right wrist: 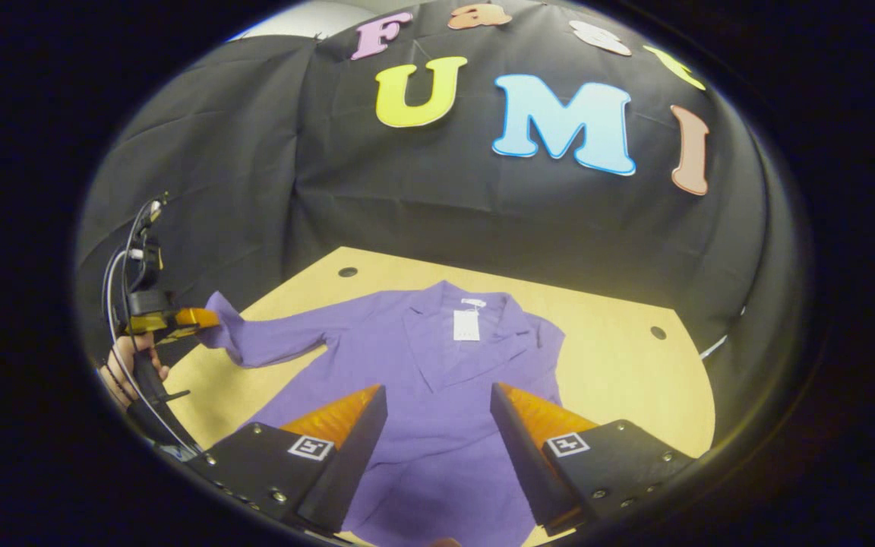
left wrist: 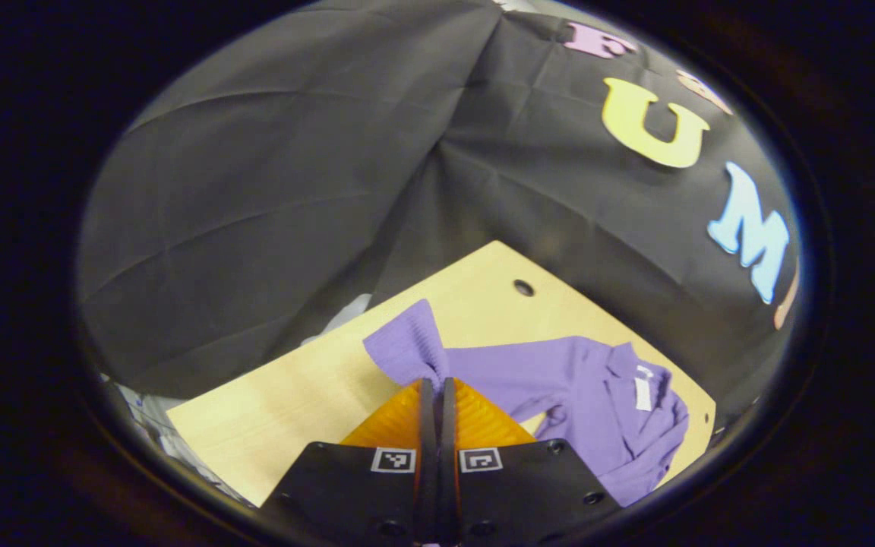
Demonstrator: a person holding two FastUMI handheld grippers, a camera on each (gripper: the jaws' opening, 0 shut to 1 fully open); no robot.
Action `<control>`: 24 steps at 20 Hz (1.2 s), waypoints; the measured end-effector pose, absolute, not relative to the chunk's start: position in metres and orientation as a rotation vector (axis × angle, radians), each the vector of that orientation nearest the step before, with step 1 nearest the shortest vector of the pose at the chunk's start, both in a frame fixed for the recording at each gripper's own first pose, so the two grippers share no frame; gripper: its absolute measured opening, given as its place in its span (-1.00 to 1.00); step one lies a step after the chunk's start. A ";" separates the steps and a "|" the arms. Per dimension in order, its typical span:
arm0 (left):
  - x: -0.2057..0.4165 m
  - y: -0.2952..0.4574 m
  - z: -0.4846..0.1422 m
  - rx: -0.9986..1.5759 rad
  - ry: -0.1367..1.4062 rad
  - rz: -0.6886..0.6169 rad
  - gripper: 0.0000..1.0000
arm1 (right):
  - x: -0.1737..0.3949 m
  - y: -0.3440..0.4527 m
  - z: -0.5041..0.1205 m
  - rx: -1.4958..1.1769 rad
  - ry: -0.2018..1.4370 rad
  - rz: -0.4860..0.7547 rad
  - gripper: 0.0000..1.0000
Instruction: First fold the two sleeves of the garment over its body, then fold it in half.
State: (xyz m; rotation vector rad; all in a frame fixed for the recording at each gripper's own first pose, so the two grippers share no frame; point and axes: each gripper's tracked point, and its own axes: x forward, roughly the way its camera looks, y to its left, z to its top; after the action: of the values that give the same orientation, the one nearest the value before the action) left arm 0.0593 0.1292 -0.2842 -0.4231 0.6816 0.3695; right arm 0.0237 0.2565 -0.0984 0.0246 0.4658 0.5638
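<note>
Right gripper view takes in the pale wooden worktop (right wrist: pixel 620 372), with the purple collared garment (right wrist: pixel 437 395) spread flat across its middle, collar toward twelve o'clock and a white tag (right wrist: pixel 466 325) at the neck. One sleeve (right wrist: pixel 270 338) stretches toward nine o'clock, where the left tongs (right wrist: pixel 198 317), held in a hand (right wrist: pixel 122 368), are clamped on its cuff and raise it off the worktop. The right tongs (right wrist: pixel 437 414) stand wide apart above the garment's lower body, gripping nothing. Left gripper view shows the left tongs (left wrist: pixel 437 384) pressed together on the ribbed cuff (left wrist: pixel 407 346), the garment trailing toward three o'clock.
</note>
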 end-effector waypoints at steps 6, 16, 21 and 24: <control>0.095 0.029 -0.249 -0.320 0.668 0.128 -0.87 | 0.022 0.231 -0.106 0.056 0.483 0.496 0.69; 0.095 -0.118 -0.234 -0.232 0.693 -0.173 -0.87 | 0.020 0.190 -0.122 0.085 0.513 0.397 0.72; 0.081 -0.191 -0.231 -0.163 0.702 -0.339 -0.87 | 0.019 0.174 -0.131 0.102 0.534 0.354 0.72; 0.064 -0.229 -0.238 -0.138 0.717 -0.434 -0.87 | 0.018 0.164 -0.138 0.112 0.549 0.325 0.72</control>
State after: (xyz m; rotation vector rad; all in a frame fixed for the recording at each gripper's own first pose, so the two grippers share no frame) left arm 0.0644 -0.2288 -0.2378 -0.1383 0.7166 -0.4336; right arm 0.0175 0.1637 -0.1378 0.1120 0.5494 0.3253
